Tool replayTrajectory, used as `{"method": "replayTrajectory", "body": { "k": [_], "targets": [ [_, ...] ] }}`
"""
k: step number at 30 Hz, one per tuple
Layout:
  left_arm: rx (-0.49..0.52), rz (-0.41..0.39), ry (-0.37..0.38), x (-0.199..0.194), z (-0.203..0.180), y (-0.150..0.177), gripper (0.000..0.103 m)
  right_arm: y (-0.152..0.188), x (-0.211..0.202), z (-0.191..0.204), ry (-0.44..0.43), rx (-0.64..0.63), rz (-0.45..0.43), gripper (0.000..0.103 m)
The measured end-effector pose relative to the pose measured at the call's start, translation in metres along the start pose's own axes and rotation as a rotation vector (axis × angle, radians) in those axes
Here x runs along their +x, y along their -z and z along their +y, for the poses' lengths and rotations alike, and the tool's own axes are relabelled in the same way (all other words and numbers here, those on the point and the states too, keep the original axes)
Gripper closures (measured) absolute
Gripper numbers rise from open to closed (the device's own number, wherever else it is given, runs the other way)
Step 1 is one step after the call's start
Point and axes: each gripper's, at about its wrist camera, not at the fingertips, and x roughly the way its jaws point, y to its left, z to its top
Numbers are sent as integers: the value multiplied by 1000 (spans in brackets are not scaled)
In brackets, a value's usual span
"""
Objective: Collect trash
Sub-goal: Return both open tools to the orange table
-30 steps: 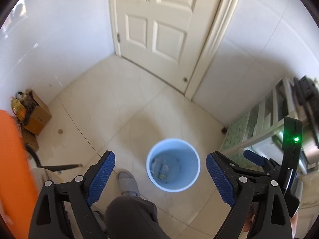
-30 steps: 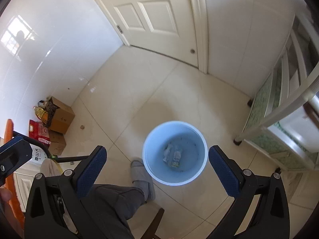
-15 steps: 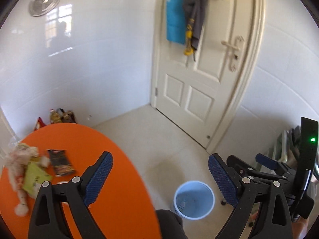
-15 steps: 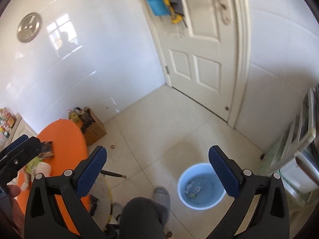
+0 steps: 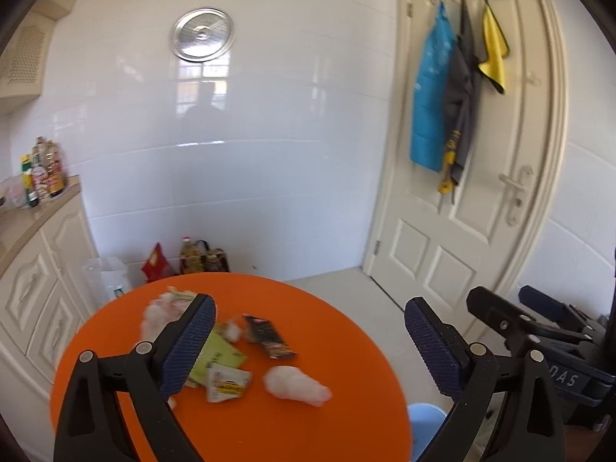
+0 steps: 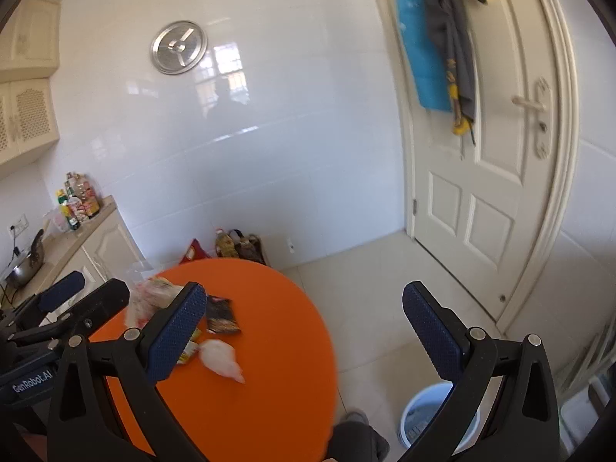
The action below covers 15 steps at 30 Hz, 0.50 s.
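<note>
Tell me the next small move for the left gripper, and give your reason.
Probably lower the left gripper toward the white tissue wad on the orange table. Its jaws, just opened wider, hold nothing, the wad lies apart from the other wrappers, and the blue bin waits on the floor.

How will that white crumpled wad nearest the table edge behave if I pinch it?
The white wad looks like soft crumpled tissue, so it probably squashes flat and weighs little. Its ragged outline suggests it won't roll on the orange table. A light nudge may just slide it.
</note>
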Motion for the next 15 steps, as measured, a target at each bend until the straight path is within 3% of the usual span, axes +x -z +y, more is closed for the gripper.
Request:
{"method": "replayTrajectory", "body": {
  "k": [8,15],
  "targets": [
    [-86,-84,-154,-78,35,27,2,-17,-17,75,-97,-110,-91,0],
    [-138,-133,-259,-103,33,43,1,-19,-30,119,-169,-186,-131,0]
  ]
}}
